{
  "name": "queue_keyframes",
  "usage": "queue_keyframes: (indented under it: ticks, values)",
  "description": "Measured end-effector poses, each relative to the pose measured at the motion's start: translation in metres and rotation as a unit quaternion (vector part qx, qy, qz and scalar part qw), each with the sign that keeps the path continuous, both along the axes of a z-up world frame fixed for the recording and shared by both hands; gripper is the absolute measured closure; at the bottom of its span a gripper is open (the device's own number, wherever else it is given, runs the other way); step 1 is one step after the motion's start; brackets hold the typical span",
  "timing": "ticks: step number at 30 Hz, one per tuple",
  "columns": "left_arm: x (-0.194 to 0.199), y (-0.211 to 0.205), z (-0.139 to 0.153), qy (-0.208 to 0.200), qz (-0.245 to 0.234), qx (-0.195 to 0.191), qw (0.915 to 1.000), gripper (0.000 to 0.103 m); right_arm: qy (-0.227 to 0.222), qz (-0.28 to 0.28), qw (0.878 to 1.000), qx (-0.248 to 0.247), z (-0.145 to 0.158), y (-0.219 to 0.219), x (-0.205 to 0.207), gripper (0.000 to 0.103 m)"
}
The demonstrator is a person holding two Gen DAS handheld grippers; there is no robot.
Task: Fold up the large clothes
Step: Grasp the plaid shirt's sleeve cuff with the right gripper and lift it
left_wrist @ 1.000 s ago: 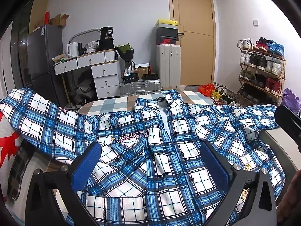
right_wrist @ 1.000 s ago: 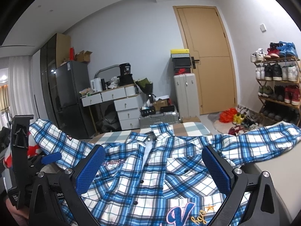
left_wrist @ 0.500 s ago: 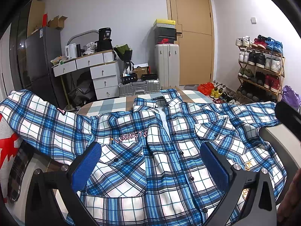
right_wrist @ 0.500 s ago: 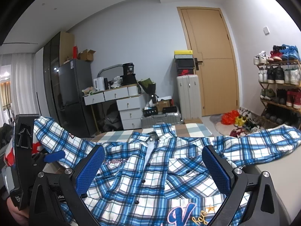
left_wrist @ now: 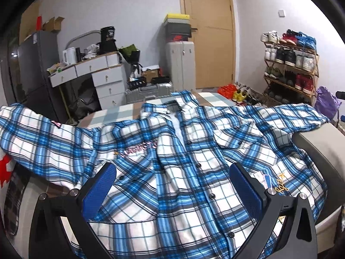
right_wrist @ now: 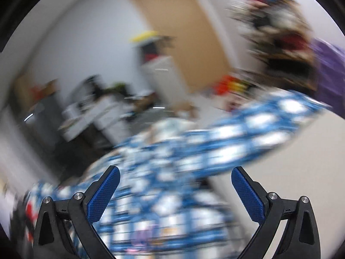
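A blue-and-white plaid shirt (left_wrist: 172,161) lies spread front-up on the bed (left_wrist: 312,142), collar pointing away toward the door (left_wrist: 209,32), hem nearest the cameras, sleeves stretched out left and right. The left gripper (left_wrist: 170,185) hovers over its lower front, jaws wide apart and empty. The right gripper (right_wrist: 174,192), in a badly blurred view, is likewise spread apart, holding nothing.

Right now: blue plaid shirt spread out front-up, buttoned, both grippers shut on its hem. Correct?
Not quite. The plaid shirt is spread front-up and buttoned, but both grippers are open and hold nothing. The left wrist view shows the left gripper open over the fabric; the blurred right wrist view shows the right gripper open too.
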State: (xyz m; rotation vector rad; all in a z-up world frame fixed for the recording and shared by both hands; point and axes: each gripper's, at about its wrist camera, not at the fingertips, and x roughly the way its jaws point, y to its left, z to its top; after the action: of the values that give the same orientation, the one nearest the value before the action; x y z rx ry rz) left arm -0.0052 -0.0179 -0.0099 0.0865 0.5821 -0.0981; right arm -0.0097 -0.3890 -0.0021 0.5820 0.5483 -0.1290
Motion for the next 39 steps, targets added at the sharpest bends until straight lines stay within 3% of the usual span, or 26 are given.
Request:
queue_keyframes:
  ticks: [3, 5, 8, 14, 19, 23, 25, 27, 29, 31, 35, 39]
  values:
    - [0.002, -0.007, -0.005, 0.013, -0.011, 0.006, 0.9998, 0.001, 0.028, -0.068, 0.993, 0.093, -0.012, -0.094, -0.009, 0.0]
    - [0.004, -0.013, -0.009, 0.019, -0.017, 0.015, 0.9995, 0.001, 0.045, -0.104, 0.978, 0.174, -0.031, -0.154, -0.011, 0.0]
    - [0.005, -0.018, -0.014, 0.024, -0.022, 0.032, 0.9989, 0.001, 0.041, -0.131, 0.963, 0.231, -0.05, -0.201, -0.006, 0.0]
    - [0.013, -0.017, -0.023, 0.037, -0.02, 0.053, 0.9977, 0.001, 0.08, -0.126, 0.969, 0.196, -0.059, -0.218, 0.038, 0.0]
    - [0.018, -0.015, -0.031, 0.048, -0.019, 0.067, 0.9964, 0.001, 0.125, -0.168, 0.965, 0.158, -0.065, -0.233, 0.059, 0.001]
    - [0.019, -0.016, -0.034, 0.054, -0.021, 0.08, 0.9951, 0.001, 0.145, -0.187, 0.968, 0.089, -0.062, -0.231, 0.081, 0.002]
    - [0.019, -0.016, -0.033, 0.05, -0.019, 0.083, 0.9952, 0.001, 0.178, -0.19, 0.965, 0.033, -0.06, -0.223, 0.094, 0.022]
    - [0.019, -0.017, -0.033, 0.048, -0.017, 0.086, 0.995, 0.001, 0.207, -0.208, 0.956, -0.016, -0.059, -0.219, 0.103, 0.06]
    - [0.018, -0.017, -0.033, 0.048, -0.017, 0.088, 0.9948, 0.001, 0.199, -0.21, 0.957, 0.0, -0.063, -0.223, 0.103, 0.091]
    - [0.019, -0.018, -0.033, 0.048, -0.016, 0.088, 0.9949, 0.001, 0.188, -0.212, 0.959, -0.006, -0.063, -0.223, 0.102, 0.094]
    - [0.019, -0.018, -0.032, 0.047, -0.019, 0.088, 0.9948, 0.001, 0.149, -0.193, 0.967, -0.072, -0.049, -0.205, 0.102, 0.097]
    - [0.02, -0.02, -0.03, 0.044, -0.019, 0.087, 0.9951, 0.001, 0.118, -0.204, 0.969, -0.077, -0.033, -0.199, 0.093, 0.097]
